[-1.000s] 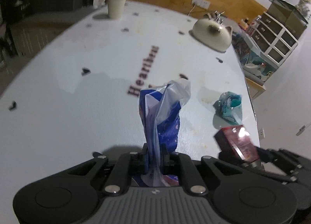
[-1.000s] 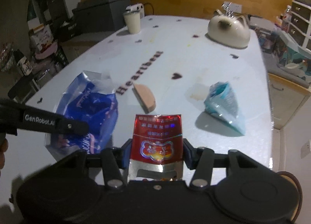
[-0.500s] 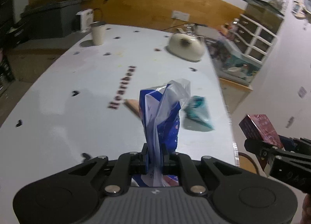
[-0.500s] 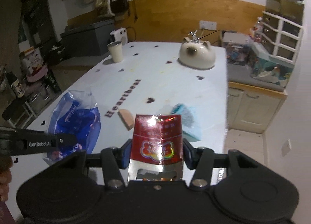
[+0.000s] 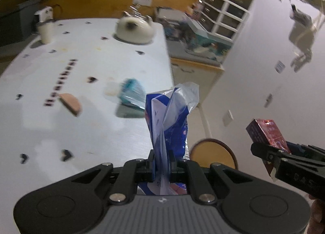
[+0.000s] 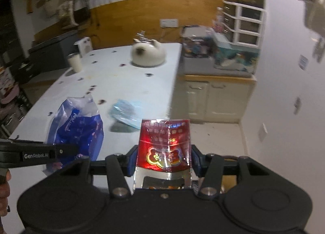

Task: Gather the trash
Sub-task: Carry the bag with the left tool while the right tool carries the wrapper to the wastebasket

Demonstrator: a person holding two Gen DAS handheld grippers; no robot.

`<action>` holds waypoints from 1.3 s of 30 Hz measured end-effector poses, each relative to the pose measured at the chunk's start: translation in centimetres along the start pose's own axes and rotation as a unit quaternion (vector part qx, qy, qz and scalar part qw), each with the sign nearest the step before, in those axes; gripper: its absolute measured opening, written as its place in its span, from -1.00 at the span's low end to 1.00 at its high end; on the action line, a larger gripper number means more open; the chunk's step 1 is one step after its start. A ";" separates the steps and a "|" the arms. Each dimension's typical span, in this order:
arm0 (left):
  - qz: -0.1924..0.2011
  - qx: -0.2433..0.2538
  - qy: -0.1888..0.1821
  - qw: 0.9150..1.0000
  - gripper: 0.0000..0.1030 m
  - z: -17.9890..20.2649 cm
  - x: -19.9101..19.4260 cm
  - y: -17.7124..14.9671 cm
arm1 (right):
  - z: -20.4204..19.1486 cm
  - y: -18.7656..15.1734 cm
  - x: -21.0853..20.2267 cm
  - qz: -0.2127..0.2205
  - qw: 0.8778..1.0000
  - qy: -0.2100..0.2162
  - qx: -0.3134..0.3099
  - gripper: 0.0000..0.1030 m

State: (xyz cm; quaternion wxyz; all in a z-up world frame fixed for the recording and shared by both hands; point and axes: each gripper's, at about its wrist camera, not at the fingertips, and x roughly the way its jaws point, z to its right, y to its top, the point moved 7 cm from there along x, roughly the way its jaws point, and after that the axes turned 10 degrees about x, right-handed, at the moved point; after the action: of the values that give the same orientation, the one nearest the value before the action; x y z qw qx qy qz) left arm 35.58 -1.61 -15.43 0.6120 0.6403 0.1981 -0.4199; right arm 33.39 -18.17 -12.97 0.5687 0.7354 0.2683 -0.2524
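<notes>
Both views are pretty smeared, so the small print on the table and the clutter on the shelves at the back is unreadable. The left gripper is pinched tight on a blue and white plastic bag, which stands up lengthwise out of the jaws with its crumpled clear top flopping right; its bottom end is hidden under the gripper body. The right gripper is clamped on a red foil packet by its 2 side edges, long axis pointing straight away from the camera, lower end cut off by the housing. Both are held up in the air off the table's near right corner. Still lying near the right edge: a crumpled teal wrapper, and left of it a tan half-round piece that I can't identify.
</notes>
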 end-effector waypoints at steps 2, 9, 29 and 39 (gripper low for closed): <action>-0.010 0.006 -0.012 1.000 -0.80 1.6 1.2 0.0 | 2.0 -0.2 0.0 -0.004 1.000 -0.014 0.011 0.03; -0.043 0.022 -0.042 0.998 -0.80 6.3 5.1 0.2 | 8.2 -0.9 1.0 -0.025 0.998 -0.046 0.047 0.03; -0.186 0.010 -0.072 0.980 -0.80 15.1 21.6 -1.3 | 20.8 -3.6 11.2 -0.138 0.984 -0.070 0.093 0.03; -0.247 0.002 -0.056 0.967 -0.79 16.2 29.4 -2.6 | 25.5 -6.0 17.1 -0.199 0.971 -0.071 0.113 0.03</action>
State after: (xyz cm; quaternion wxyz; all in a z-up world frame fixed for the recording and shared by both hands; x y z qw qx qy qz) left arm 45.53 -24.26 -38.32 0.4980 0.5478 0.3148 -0.5939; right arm 40.06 -39.80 -34.52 0.4377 0.7069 0.3385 -0.4405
